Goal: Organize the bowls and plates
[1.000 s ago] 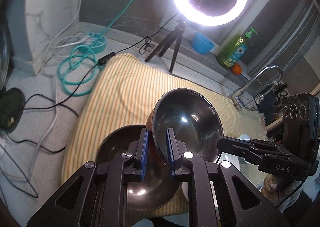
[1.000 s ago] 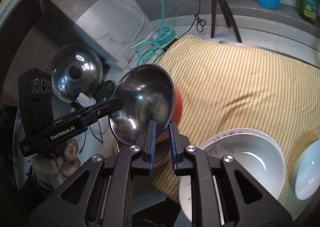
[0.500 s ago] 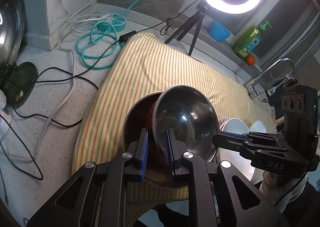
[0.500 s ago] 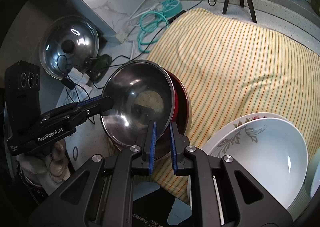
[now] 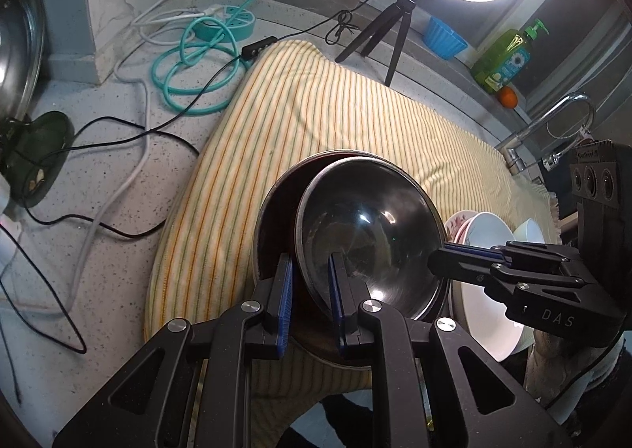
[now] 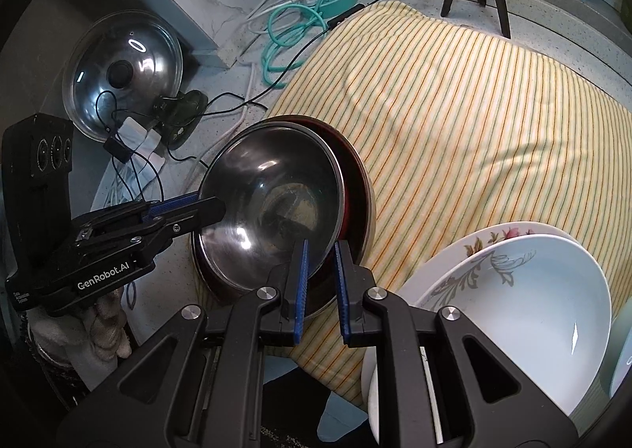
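Observation:
A steel bowl (image 5: pixel 371 235) with a red outside sits tilted inside a wider steel bowl (image 5: pixel 276 219) on the striped cloth (image 5: pixel 316 112). My left gripper (image 5: pixel 310 266) is shut on its near rim. My right gripper (image 5: pixel 438 262) pinches the rim at the right. In the right wrist view, the right gripper (image 6: pixel 320 250) is shut on the same bowl (image 6: pixel 268 203), and the left gripper (image 6: pixel 215 207) clamps the rim from the left. The wider bowl's rim (image 6: pixel 363 187) shows behind it. A white bowl (image 6: pixel 533 306) rests on a floral plate (image 6: pixel 486 238) to the right.
A ring light on a tripod (image 5: pixel 375 37) stands at the cloth's far edge. Cables (image 5: pixel 189 65) lie on the speckled counter at left, near a steel pot lid (image 6: pixel 122 73). A blue cup (image 5: pixel 442 37), a green soap bottle (image 5: pixel 509 57) and a faucet (image 5: pixel 553 120) line the back.
Both grippers came down with the steel bowl. It hung tilted above the wider bowl a second ago and now sits inside it.

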Demonstrator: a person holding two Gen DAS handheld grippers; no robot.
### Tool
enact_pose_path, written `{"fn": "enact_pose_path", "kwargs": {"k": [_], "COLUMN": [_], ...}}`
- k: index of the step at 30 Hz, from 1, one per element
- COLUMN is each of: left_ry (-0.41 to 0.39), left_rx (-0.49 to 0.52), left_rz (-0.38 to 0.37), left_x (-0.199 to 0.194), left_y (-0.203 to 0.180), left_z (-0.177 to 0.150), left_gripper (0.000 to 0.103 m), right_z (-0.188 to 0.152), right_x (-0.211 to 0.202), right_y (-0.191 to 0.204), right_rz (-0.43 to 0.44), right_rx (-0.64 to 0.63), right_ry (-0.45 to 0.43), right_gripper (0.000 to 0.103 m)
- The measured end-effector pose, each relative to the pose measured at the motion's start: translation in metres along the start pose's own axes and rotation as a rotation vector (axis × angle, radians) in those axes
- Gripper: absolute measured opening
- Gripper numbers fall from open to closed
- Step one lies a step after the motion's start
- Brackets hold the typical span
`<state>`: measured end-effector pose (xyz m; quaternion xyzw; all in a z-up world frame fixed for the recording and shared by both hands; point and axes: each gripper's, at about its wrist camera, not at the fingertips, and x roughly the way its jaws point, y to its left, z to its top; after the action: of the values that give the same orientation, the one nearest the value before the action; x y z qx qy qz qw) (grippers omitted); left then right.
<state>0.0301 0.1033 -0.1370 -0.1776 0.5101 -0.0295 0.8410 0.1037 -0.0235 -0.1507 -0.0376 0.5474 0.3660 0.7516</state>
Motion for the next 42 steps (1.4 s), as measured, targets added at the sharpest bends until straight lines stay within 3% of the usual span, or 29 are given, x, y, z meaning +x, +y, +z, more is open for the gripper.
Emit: {"fn": "enact_pose_path", "kwargs": {"k": [14, 17, 19, 24, 30, 36, 42], "left_ry": [0.027, 0.017, 0.019, 0.019, 0.024, 0.026, 0.049], "left_rx": [-0.001, 0.010, 0.017, 0.021, 0.018, 0.019, 0.060], "left_rz": [0.012, 0.017, 0.005, 0.011, 0.008, 0.010, 0.018], "left_x": [0.005, 0.005, 0.004, 0.005, 0.004, 0.000, 0.001], "left_y": [0.001, -0.002, -0.003, -0.004, -0.003, -0.002, -0.006], "left_z": [0.000, 0.000, 0.001, 0.001, 0.001, 0.000, -0.003], "left_gripper": [0.018, 0.021, 0.022, 0.022, 0.022, 0.022, 0.022], "right_z": [0.002, 0.002, 0.001, 0.002, 0.000, -0.002, 0.000], "right_x": [0.004, 0.004, 0.002, 0.000, 0.001, 0.003, 0.003], "right_y": [0.002, 0.002, 0.004, 0.010, 0.015, 0.019, 0.018], "right_rz": [-0.008, 0.004, 0.005, -0.002, -0.028, -0.093, -0.111], "right_rx": [-0.019, -0.019, -0.025, -0.053, -0.095, -0.156, -0.163], "right_ry": [0.020, 0.016, 0.006, -0.007, -0.008, -0.018, -0.031], "right_gripper": [0.016, 0.025, 0.038, 0.045, 0.045, 0.033, 0.032]}}
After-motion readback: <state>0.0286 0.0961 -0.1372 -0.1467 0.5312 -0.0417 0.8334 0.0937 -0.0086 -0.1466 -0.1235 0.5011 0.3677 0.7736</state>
